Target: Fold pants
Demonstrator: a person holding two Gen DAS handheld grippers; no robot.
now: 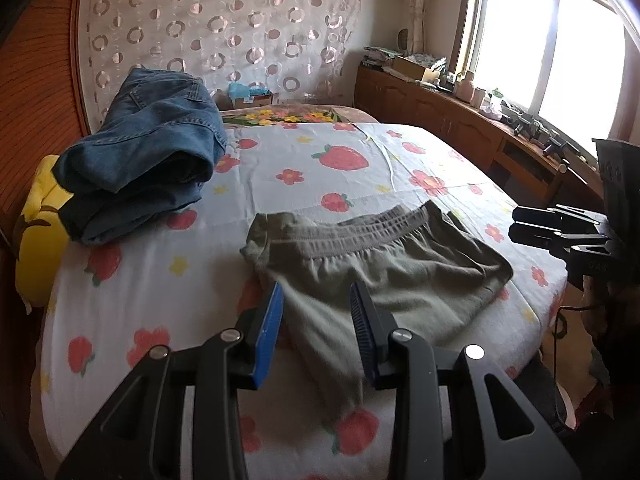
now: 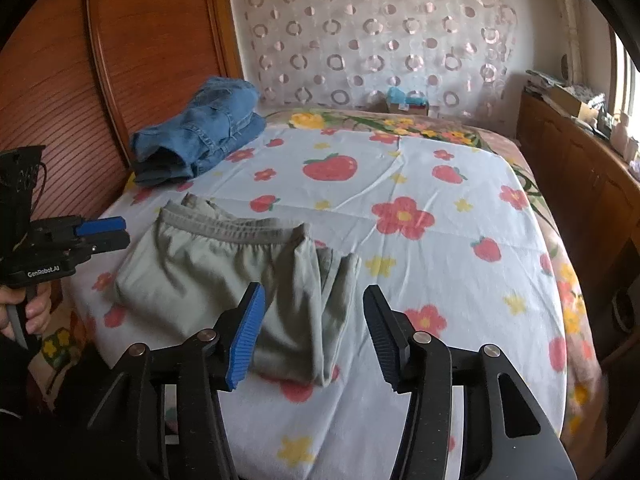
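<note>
Right gripper (image 2: 314, 332): jaws apart, empty, bottom centre of frame. Left gripper (image 1: 316, 328): jaws narrower, holding nothing. Pants (image 2: 240, 280): grey-green, folded, on the sheet (image 2: 400, 184) directly ahead of both grippers; waistband runs left to right. Underside layers hidden; far leg ends indistinct.

Grey-green pants (image 2: 224, 280) folded flat on bed, waistband up.

Both wrist views look down close over the same bed (image 1: 360, 140), sharing its folded pants (image 2: 224, 272).
</note>
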